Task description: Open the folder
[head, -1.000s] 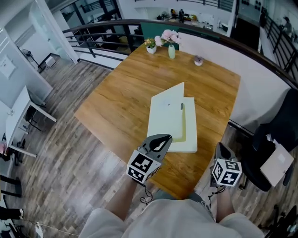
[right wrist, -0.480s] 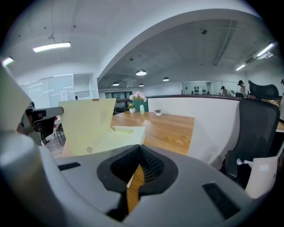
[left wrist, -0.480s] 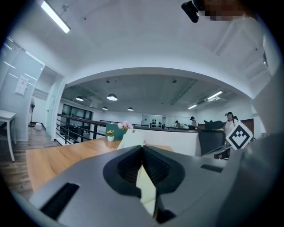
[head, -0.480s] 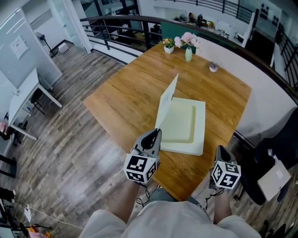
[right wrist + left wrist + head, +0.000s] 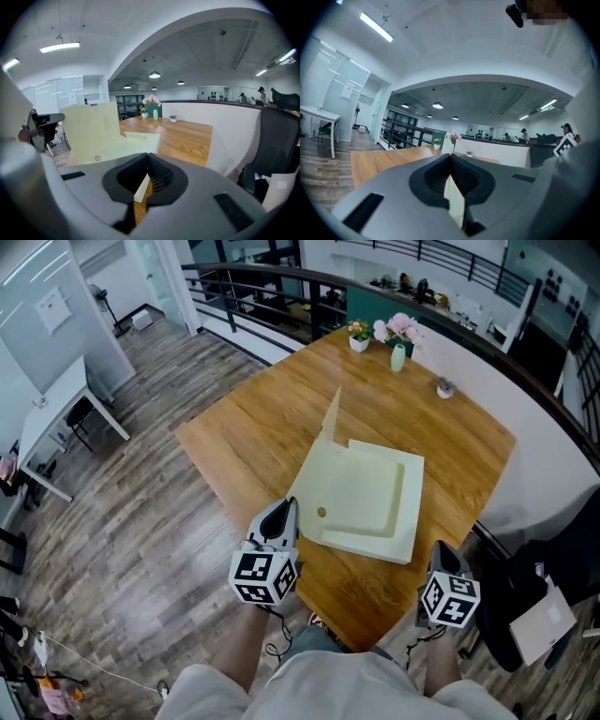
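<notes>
Here, pale yellow folder [image 5: 375,507] lying on wooden surface [image 5: 253,427], cover [image 5: 323,470] raised at a slant, left gripper [image 5: 284,505] fingers pinching cover's near edge, right gripper [image 5: 441,554] fingers pressed together, empty, at surface's near edge, flowers [image 5: 398,329] at far end.

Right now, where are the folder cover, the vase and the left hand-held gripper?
folder cover [image 5: 319,470], head view, inner face.
vase [image 5: 398,358], head view, its body.
left hand-held gripper [image 5: 289,505], head view, between its fingertips.

My right gripper [image 5: 149,157] pointing over the wooden table [image 5: 183,136], jaws pressing together, pale folder [image 5: 138,140] lying left, cover [image 5: 91,126] standing up
</notes>
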`<state>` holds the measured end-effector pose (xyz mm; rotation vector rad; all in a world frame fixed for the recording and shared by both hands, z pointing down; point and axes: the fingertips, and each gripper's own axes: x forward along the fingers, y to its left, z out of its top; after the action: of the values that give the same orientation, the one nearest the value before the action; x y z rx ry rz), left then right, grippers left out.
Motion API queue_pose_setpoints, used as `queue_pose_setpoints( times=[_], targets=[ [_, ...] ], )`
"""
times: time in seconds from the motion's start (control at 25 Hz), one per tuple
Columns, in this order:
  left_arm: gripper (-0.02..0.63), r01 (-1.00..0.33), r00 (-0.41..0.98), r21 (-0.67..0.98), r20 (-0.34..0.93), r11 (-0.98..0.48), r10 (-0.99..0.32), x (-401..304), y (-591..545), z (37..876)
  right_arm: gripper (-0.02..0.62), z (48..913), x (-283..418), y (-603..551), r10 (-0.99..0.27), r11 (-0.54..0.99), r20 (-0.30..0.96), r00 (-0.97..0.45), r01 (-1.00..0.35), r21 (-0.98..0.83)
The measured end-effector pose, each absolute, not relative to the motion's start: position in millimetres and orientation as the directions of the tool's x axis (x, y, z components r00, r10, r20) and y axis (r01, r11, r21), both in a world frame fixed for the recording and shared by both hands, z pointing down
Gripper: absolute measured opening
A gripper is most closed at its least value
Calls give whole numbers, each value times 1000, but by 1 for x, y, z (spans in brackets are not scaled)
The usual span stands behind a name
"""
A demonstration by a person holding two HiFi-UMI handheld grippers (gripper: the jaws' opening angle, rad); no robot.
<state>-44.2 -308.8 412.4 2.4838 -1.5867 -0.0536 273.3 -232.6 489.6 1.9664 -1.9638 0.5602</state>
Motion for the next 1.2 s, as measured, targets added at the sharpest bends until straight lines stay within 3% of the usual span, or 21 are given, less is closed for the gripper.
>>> queue_pose_setpoints(
  times=[0.68, 1.2],
  targets=[
    [3, -955, 186, 264, 178, -135, -966, -140, -335, 457, 2, 490, 243, -271, -867, 53, 494, -64, -998, -37],
    [5, -954, 98, 300, 265, -15, -959, -184, -351, 496, 2, 499, 224, -288, -845, 77, 529, -73, -997, -14]
  ],
)
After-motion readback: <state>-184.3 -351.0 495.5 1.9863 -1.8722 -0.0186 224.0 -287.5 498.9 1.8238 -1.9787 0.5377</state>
